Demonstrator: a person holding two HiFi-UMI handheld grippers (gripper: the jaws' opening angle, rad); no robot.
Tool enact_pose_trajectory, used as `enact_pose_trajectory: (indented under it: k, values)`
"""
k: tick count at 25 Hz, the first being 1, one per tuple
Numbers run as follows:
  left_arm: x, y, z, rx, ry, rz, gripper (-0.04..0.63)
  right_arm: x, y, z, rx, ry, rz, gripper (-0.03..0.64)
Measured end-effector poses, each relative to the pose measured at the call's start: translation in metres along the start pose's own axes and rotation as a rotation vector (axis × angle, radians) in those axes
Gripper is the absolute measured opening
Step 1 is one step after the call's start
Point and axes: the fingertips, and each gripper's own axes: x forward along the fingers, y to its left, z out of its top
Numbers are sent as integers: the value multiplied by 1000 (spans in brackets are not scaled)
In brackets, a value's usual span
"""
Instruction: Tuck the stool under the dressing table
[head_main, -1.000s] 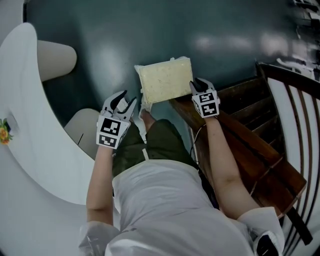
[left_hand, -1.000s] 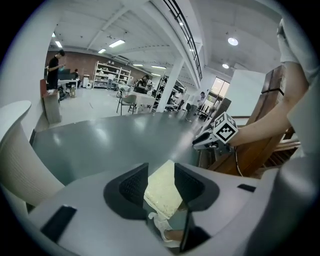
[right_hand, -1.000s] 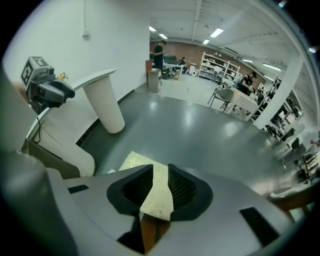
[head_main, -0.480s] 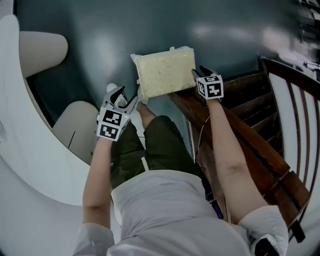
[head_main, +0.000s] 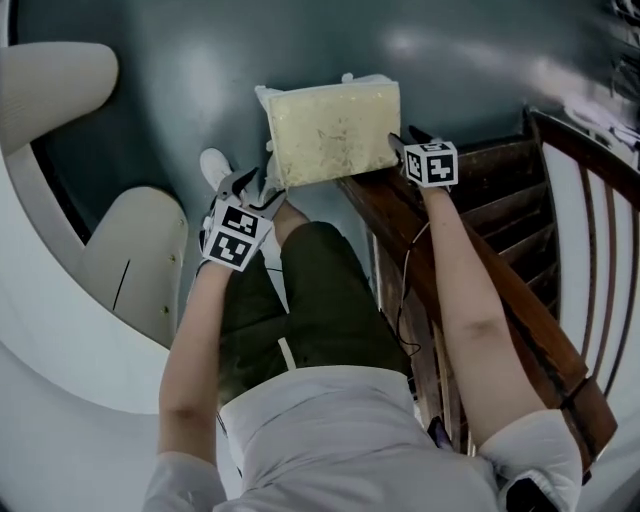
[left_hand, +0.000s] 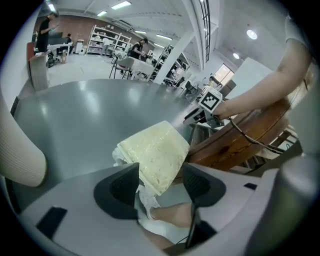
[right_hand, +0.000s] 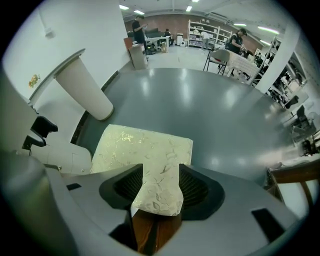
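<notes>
The stool shows as a cream padded seat over the dark floor, with white legs under it. My left gripper is at its near left corner. In the left gripper view that corner lies between the jaws of the left gripper, which have just been opening; a gap shows on one side. My right gripper points down at the seat's right edge. Its jaws have also just been opening, and the seat's edge still lies between them. The white dressing table curves along the left.
The table's cone-shaped legs stand at the left. A brown wooden frame runs along the right, just beside the stool, with white rails beyond. The person's legs and a white shoe are below the stool.
Both grippers and the stool have sunk toward the floor and moved up the head view. The table legs at the left have drawn closer.
</notes>
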Motion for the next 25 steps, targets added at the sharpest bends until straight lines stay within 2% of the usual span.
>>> enact_pose_trajectory:
  k: [8,15,25]
  values:
    - [49,1,-26,4,56,-8,276,38,-35,-36,25,86,8,253]
    - [96,3,-55,-35,111,-16,289,63,-54,-64,184,69,49,276]
    - [145,-5,-84,-49,186,-27,300,94,-49,-84,292,71,132,313]
